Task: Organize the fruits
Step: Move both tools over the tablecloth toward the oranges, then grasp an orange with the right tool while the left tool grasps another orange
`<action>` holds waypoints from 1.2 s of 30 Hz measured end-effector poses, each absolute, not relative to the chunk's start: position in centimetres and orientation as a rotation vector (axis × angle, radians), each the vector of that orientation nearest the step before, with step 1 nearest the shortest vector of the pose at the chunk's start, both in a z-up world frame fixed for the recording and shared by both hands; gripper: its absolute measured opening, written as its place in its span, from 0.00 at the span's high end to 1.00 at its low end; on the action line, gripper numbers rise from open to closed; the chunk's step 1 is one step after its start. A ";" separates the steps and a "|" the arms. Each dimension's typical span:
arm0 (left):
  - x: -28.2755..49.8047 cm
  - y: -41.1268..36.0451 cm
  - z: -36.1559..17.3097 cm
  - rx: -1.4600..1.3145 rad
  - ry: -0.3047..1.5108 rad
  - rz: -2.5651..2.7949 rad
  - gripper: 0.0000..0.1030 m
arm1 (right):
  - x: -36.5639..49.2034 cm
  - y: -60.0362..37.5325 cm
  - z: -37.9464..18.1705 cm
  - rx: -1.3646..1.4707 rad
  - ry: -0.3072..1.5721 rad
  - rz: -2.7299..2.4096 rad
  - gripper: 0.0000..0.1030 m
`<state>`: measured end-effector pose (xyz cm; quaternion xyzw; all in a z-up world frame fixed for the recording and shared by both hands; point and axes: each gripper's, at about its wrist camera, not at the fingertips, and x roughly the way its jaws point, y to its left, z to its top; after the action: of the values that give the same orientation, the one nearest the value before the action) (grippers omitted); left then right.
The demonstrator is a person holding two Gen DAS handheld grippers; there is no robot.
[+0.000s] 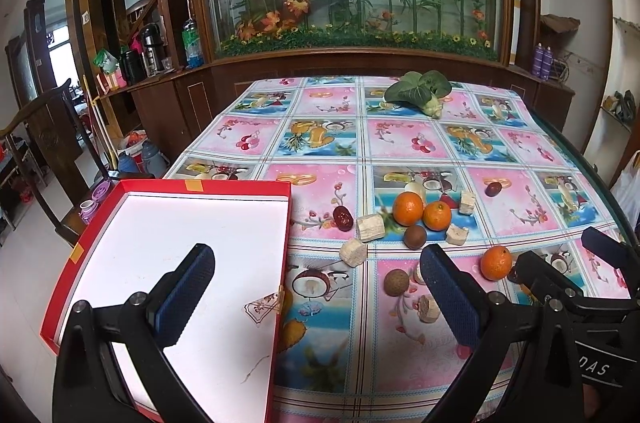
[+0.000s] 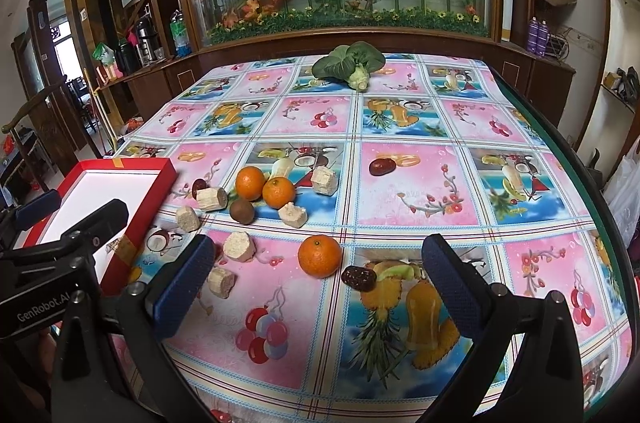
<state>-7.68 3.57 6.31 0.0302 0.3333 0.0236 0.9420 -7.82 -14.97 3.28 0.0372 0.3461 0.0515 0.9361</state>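
Three oranges lie on the fruit-print tablecloth: a touching pair and a single orange. My right gripper is open, and the single orange sits just ahead between its fingers, with a dark red date beside it. My left gripper is open, one finger over the red box's white inside, the other over the cloth. Brown round fruits, further dates and several beige chunks lie scattered.
A leafy green vegetable lies at the table's far side. The red box overhangs the table's left edge. A wooden cabinet with a glass flower display stands behind the table. A chair stands to the left. The table's right edge curves away.
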 end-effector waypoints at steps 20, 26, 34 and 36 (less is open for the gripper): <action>2.7 2.5 5.0 0.315 0.805 -0.269 0.01 | -3.3 -15.8 -0.4 0.053 0.881 0.209 0.23; 4.3 -0.5 3.2 0.426 0.869 -0.393 0.01 | -2.8 -16.3 -1.3 0.093 0.917 0.237 0.32; 5.5 -2.7 1.7 0.486 0.914 -0.438 0.08 | -2.2 -16.5 -2.2 0.122 0.953 0.260 0.40; 5.9 -3.0 1.3 0.490 0.926 -0.446 0.11 | -2.2 -16.4 -2.2 0.116 0.951 0.263 0.45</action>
<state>5.86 -2.98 1.30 0.2322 0.4384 -0.2111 0.8422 -2.20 -16.35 -2.18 0.0557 0.4560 0.1262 0.8792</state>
